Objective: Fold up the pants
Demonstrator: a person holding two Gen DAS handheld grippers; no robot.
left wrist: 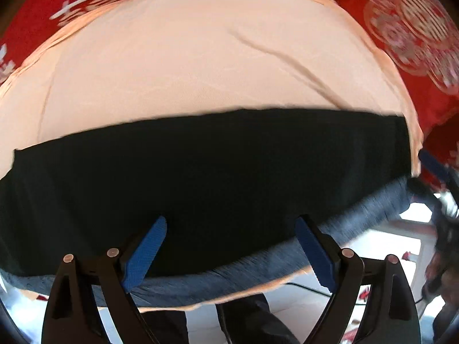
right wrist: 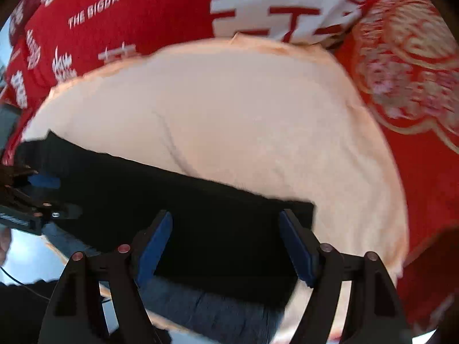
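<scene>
Two claws, both wide, nothing between the pads. My left claw [left wrist: 231, 253] hangs over the near edge of the pants [left wrist: 200, 177], blue pads either side of the grey waistband [left wrist: 358, 215], not touching cloth as far as I can tell. My right claw [right wrist: 226, 248] sits over the pants' right end [right wrist: 218, 229], jaws spread same way, pads apart from fabric or just above it; blur makes contact hard to call.

Pants are black, lying flat as a wide band across the near part of a peach cloth [left wrist: 200, 57]. Waistband runs along the edge closest to me, w/ the peach hem peeking out below it. Far edge of the pants is straight; right corner in the right view is squared off.

Peach cloth has a couple of creases, one long one running diagonally on the right side in the left view. It's spread on a red cover [right wrist: 129, 14] w/ white characters and "THE BIGDAY" print. To the right, a red cushion [right wrist: 407, 71] w/ gold-pink embroidery.

Below the edge: white floor [left wrist: 301, 301], a dark cable across it. My other claw shows at the right rim of the left view.
</scene>
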